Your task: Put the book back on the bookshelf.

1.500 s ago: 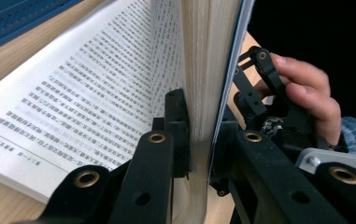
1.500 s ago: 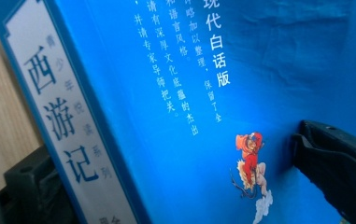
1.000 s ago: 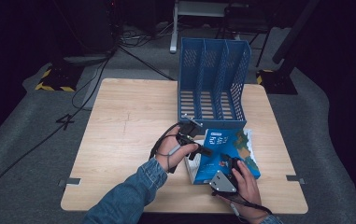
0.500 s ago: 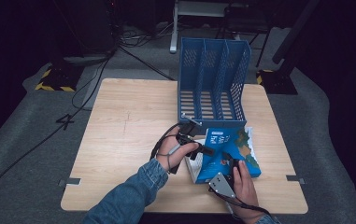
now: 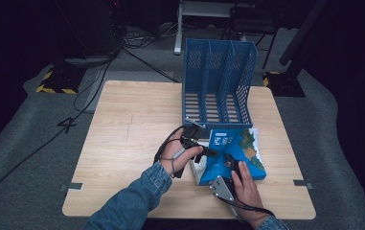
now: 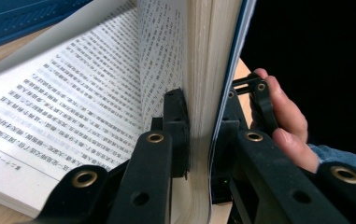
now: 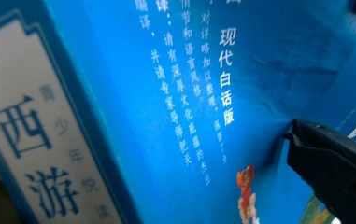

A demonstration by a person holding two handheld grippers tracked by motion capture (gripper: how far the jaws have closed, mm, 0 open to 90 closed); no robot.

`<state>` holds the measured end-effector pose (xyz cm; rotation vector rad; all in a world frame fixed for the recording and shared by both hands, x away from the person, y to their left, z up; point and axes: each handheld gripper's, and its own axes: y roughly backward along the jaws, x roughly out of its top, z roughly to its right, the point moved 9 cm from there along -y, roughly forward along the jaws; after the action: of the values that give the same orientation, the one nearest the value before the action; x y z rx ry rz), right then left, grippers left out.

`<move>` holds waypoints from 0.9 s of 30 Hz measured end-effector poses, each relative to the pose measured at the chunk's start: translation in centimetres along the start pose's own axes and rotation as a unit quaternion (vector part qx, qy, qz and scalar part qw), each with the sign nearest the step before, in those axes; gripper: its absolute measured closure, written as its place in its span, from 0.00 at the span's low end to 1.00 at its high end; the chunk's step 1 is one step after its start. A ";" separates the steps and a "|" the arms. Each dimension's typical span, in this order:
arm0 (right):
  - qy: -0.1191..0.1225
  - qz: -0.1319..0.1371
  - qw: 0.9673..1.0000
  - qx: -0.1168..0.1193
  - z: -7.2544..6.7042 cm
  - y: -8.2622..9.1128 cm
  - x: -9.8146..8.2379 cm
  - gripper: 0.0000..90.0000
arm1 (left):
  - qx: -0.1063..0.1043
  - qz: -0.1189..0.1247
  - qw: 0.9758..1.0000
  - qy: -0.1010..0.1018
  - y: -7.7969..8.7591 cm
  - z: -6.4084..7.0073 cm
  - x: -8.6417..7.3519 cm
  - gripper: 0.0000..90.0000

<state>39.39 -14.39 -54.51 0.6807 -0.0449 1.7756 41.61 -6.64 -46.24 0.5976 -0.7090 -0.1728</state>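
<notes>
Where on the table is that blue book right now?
In the high view, the blue book lies at the table's near right, just in front of the blue file rack, between the left gripper and right gripper.

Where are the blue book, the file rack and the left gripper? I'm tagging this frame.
blue book (image 5: 240,151): high view, on its blue cover.
file rack (image 5: 217,72): high view, on a perforated divider.
left gripper (image 6: 199,135): left gripper view, between its black jaws, clamped on a stack of pages and the cover.

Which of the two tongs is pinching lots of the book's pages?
The left tongs: a thick bunch of the book's pages and cover sits squeezed between its jaws. The right tongs only press on the blue cover.
</notes>
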 end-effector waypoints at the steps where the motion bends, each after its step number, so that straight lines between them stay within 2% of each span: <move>1: 0.003 0.004 1.000 0.005 0.0 -0.1 0.0 0.06 | 0.011 0.002 1.000 -0.004 0.0 -0.3 0.0 0.89; 3: 0.020 0.017 1.000 0.013 -0.1 -0.4 0.1 0.12 | 0.031 0.017 0.999 -0.010 -0.1 -1.1 0.2 0.87; 5: 0.026 0.020 0.999 0.013 -0.1 -0.7 0.2 0.17 | 0.035 0.035 0.999 -0.002 -0.3 -1.7 0.4 0.86; 7: 0.039 0.010 0.999 0.013 -0.1 -1.1 0.3 0.19 | 0.034 0.039 0.999 0.004 -0.3 -2.0 0.4 0.85; 9: 0.055 -0.004 0.998 0.009 -0.2 -1.5 0.5 0.23 | 0.042 0.042 0.998 0.014 -0.3 -3.1 0.4 0.84; 11: 0.057 -0.011 0.998 0.008 -0.2 -1.7 0.6 0.24 | 0.048 0.042 0.998 0.016 -0.4 -3.4 0.3 0.84; 14: 0.079 -0.032 0.996 0.005 -0.1 -1.9 0.7 0.26 | 0.045 0.044 0.998 0.026 -0.5 -3.7 0.3 0.84; 23: 0.094 -0.054 0.994 -0.007 -0.3 -2.3 1.4 0.27 | 0.040 0.043 0.997 0.042 -0.6 -4.1 0.4 0.77; 27: 0.098 -0.054 0.994 -0.005 -0.5 -2.4 1.8 0.27 | 0.037 0.039 0.997 0.046 -0.6 -4.4 0.3 0.76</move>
<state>41.10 -11.84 -54.79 0.4893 0.1135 1.7293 44.77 -5.27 -49.05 0.6438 -0.6508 -0.0463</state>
